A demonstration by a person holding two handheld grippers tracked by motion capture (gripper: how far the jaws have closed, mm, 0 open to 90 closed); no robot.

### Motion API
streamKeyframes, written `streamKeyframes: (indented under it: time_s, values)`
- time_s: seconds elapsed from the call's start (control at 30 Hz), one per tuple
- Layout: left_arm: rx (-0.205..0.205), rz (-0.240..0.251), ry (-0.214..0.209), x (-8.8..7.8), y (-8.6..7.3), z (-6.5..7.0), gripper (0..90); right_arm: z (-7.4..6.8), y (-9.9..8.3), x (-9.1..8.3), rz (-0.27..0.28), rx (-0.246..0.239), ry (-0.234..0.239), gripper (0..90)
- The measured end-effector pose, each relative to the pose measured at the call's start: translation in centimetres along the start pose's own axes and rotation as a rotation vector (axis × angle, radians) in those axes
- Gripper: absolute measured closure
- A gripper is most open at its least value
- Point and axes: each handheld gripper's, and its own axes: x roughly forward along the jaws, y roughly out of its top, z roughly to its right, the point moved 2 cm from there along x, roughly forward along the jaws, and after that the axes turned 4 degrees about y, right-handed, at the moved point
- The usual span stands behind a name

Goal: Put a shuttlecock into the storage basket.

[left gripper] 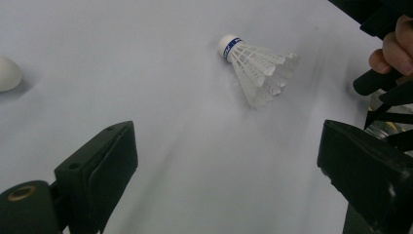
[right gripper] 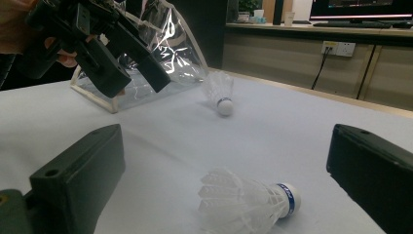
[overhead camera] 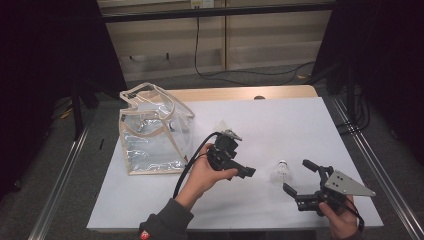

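A clear bag blocks the table's far left. Two shuttlecocks, one near and one farther, dot otherwise open white surface.

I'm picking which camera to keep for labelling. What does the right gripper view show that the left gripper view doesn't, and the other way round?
Right gripper view alone: the clear bag, the left gripper held above the table, a wall socket, and the far shuttlecock whole. Left gripper view alone: the person's right hand on its gripper's handle. Both: the near shuttlecock lying on its side on the white table, between open jaws.
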Motion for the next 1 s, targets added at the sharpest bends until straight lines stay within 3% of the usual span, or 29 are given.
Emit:
streamKeyframes:
  time_s: [1.0]
  values:
    - [0.026, 0.015, 0.018, 2.6, -0.4, 1.1, 10.7, 0.1, 0.0, -0.1, -0.002, 0.004, -0.004, 0.3]
